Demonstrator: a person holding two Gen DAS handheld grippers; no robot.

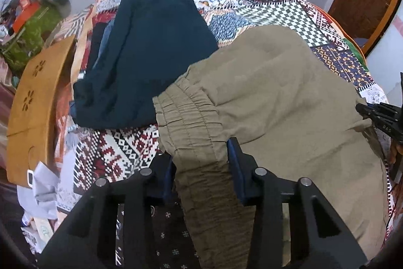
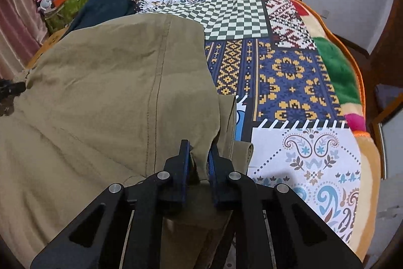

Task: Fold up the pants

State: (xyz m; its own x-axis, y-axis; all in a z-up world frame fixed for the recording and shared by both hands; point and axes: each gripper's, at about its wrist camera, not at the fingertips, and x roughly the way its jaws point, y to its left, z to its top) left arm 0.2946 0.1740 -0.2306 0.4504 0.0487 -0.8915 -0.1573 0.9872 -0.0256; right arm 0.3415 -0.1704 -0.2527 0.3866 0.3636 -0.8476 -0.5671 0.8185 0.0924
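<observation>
Patchwork cotton: the bedspread (image 2: 289,72) is the largest thing we see, covering the whole bed under our work.
Khaki pants: the pants (image 1: 264,82) lie across the near part of the bedspread, between our two tools, the near edge lifted off it.
Long axis: we judge it runs left to right, elastic waistband (image 1: 181,105) at our left, the plain seamed cloth towards our right.
Navy garment: a folded dark piece (image 1: 148,52) lies just beyond the waistband, touching or overlapping it; we cannot tell which.
Left gripper: the left gripper (image 1: 201,155) has its fingers partly closed on the gathered waistband.
Right gripper: the right gripper (image 2: 197,155) is nearly closed, pinching a fold of the khaki cloth at the pants' right edge.
Coming move: each hand holds its own end, so we judge the fold turns on bringing one end over along that axis.
</observation>
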